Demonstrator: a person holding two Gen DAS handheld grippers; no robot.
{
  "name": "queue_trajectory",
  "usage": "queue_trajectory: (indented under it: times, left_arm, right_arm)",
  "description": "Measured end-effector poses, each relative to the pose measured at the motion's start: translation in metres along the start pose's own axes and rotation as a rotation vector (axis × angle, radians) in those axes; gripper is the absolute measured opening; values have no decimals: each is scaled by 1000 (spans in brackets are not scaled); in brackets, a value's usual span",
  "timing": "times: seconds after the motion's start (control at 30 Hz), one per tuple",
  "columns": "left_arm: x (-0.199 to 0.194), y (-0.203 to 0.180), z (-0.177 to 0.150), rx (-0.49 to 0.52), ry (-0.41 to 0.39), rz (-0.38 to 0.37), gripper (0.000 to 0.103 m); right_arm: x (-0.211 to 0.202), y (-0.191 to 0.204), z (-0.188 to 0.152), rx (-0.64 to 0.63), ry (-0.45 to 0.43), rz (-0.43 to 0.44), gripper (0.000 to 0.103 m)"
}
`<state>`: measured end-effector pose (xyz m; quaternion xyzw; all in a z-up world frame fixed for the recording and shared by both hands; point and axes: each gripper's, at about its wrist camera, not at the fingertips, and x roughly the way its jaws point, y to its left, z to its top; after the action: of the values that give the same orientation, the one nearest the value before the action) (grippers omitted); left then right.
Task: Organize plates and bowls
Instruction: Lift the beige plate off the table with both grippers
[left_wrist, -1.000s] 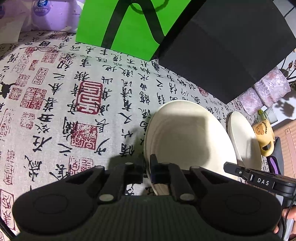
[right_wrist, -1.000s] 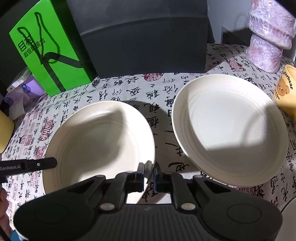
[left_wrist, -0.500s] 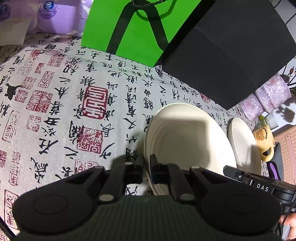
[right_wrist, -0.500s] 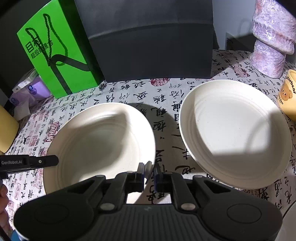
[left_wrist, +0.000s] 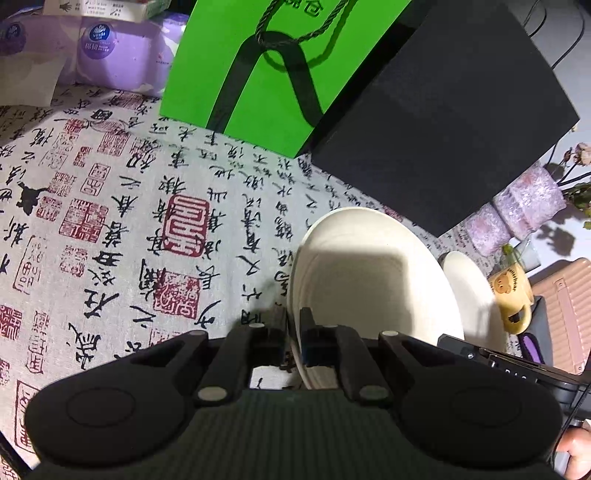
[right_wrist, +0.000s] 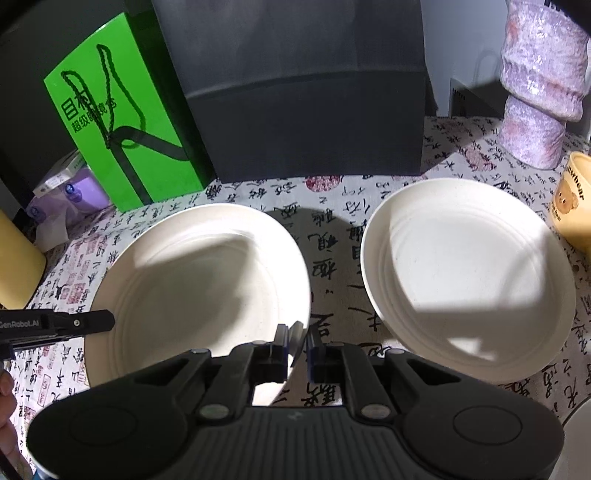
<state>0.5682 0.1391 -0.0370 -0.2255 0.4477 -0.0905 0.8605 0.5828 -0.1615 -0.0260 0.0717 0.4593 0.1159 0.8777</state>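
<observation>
Both grippers are on the same cream plate (right_wrist: 199, 280) here: the left gripper (left_wrist: 293, 325) has its jaws pinched on the near left rim, and the right gripper (right_wrist: 297, 339) is clamped on the near right rim. Just past the right gripper's tips and off to its right sits a second cream plate (right_wrist: 469, 280) on the calligraphy tablecloth (left_wrist: 122, 236), apart from the first. Ahead of both tools stand a green paper bag (left_wrist: 273, 74) and a black box (right_wrist: 310, 110)
</observation>
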Motion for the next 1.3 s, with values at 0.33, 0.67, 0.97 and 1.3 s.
queue_trajectory:
  times: [0.33, 0.67, 0.97, 1.3]
  left_arm:
    - [-17, -4, 0, 9, -42, -31, 7]
    - [-31, -13, -2, 24, -81, -52, 7]
    - [-44, -20, -3, 14, -118, -60, 7]
    - [-59, -25, -9, 18, -132, -67, 7]
  right_arm:
    - [-18, 3, 3, -2, -41, 10, 9]
    - [-36, 1, 2, 1, -71, 21, 9]
    - [-48, 2, 2, 3, -82, 26, 9]
    - [-67, 3, 1, 4, -106, 31, 9]
